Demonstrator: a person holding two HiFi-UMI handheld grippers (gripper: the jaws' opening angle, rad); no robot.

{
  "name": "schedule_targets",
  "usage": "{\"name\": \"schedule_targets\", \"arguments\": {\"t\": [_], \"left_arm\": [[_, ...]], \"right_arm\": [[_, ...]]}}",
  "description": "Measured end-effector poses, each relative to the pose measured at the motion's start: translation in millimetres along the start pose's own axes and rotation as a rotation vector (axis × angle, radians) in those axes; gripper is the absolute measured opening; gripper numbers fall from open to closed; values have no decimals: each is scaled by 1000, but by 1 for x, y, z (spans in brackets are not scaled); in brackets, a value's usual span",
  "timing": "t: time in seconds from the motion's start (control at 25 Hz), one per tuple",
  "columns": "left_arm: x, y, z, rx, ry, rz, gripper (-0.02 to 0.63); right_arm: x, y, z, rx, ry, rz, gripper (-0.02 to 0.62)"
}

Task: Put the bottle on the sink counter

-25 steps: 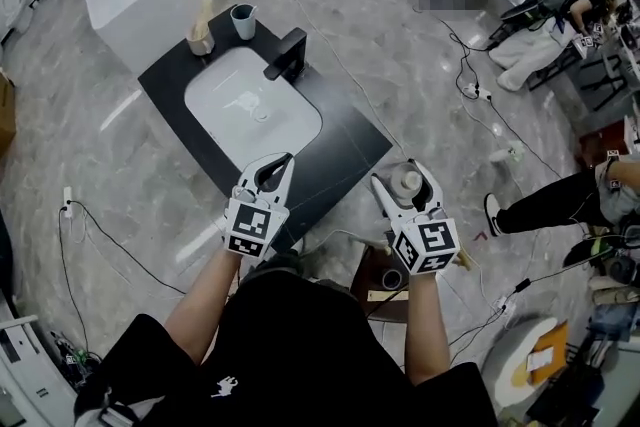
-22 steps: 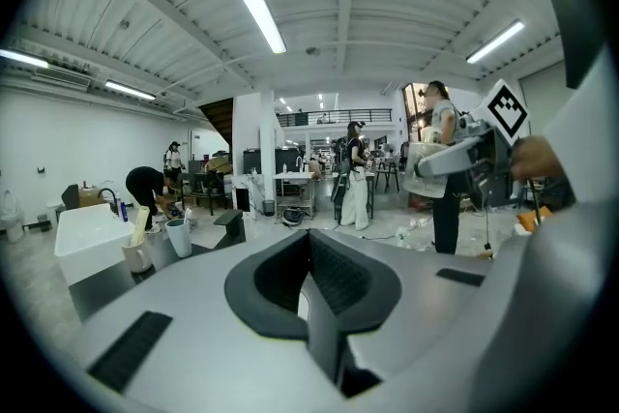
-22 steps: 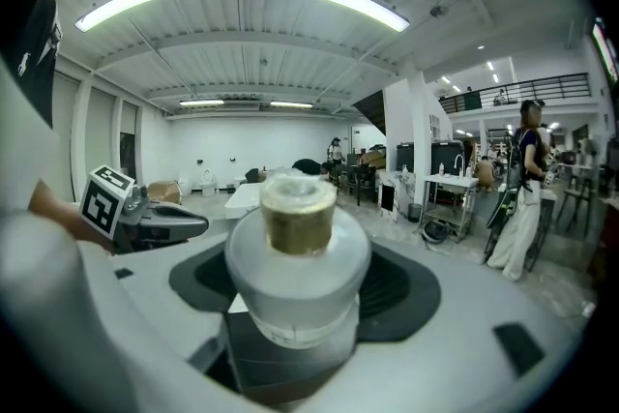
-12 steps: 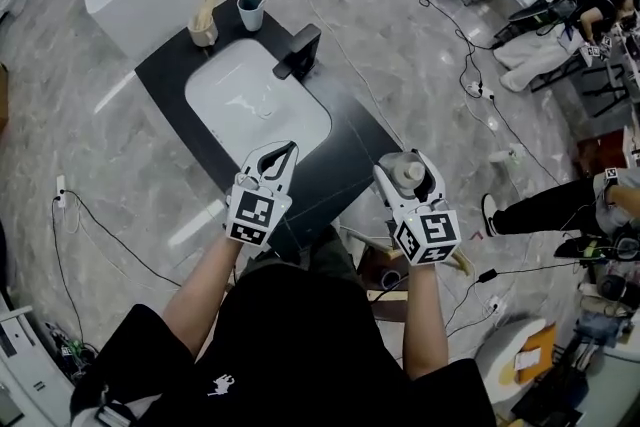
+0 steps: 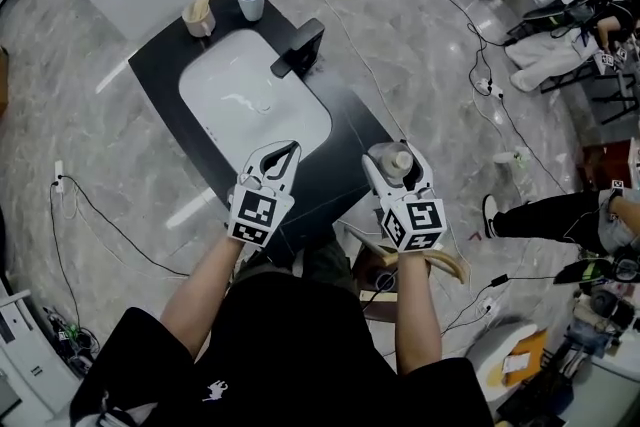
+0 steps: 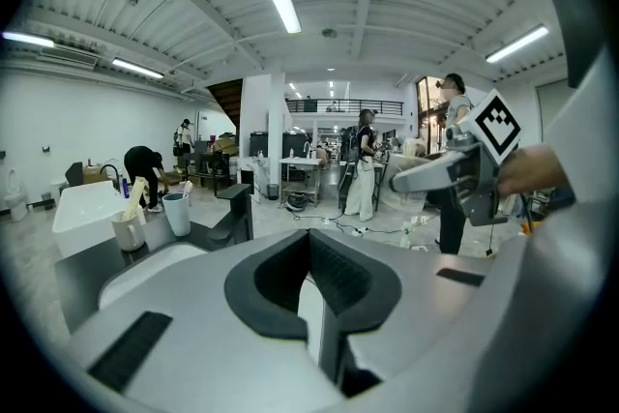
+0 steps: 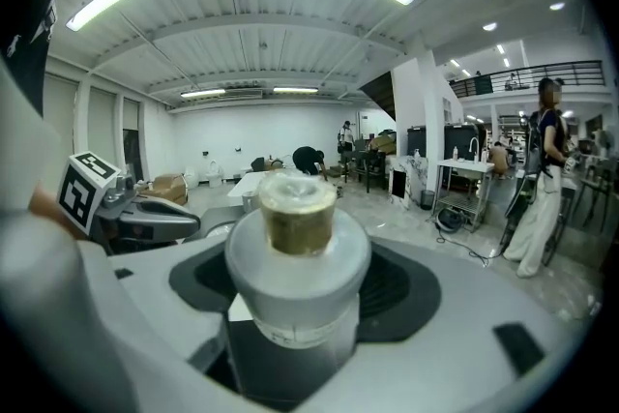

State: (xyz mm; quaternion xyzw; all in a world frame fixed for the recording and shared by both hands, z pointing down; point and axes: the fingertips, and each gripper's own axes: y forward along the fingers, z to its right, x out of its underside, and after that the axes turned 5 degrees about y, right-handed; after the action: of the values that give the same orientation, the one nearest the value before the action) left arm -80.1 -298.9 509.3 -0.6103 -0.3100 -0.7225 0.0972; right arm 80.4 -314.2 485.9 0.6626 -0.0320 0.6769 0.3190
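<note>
The right hand-held gripper (image 5: 392, 155) grasps the bottle (image 5: 400, 163) at centre-right of the frame, above the worktop (image 5: 345, 130) corner. The left hand-held gripper (image 5: 287, 148) is clenched and empty. Releasing this close to the edge risks the bottle toppling off.

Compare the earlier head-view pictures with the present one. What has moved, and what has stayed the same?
The right gripper, still shut on the bottle, has come closer to the near corner of the sink counter. The left gripper stays shut and empty over the counter; the cup has not moved.
</note>
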Motion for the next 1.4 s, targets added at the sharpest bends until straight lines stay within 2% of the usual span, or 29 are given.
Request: {"name": "schedule_targets", "arguments": {"t": [0.48, 0.88, 1.12, 1.28, 1.4], "left_arm": [[15, 43, 3, 23, -32, -29, 2], [35, 72, -4, -49, -29, -58, 2], [50, 91, 8, -40, -52, -96, 2], [64, 102, 9, -81, -33, -138, 2], [72, 108, 12, -82, -45, -155, 2]], "right_arm": [[35, 56, 31, -5, -9, -42, 334], [72, 95, 57, -11, -4, -64, 334], [90, 111, 71, -19, -9, -72, 334], [104, 119, 77, -29, -15, -81, 334], [114, 123, 83, -30, -11, -93, 334]]}}
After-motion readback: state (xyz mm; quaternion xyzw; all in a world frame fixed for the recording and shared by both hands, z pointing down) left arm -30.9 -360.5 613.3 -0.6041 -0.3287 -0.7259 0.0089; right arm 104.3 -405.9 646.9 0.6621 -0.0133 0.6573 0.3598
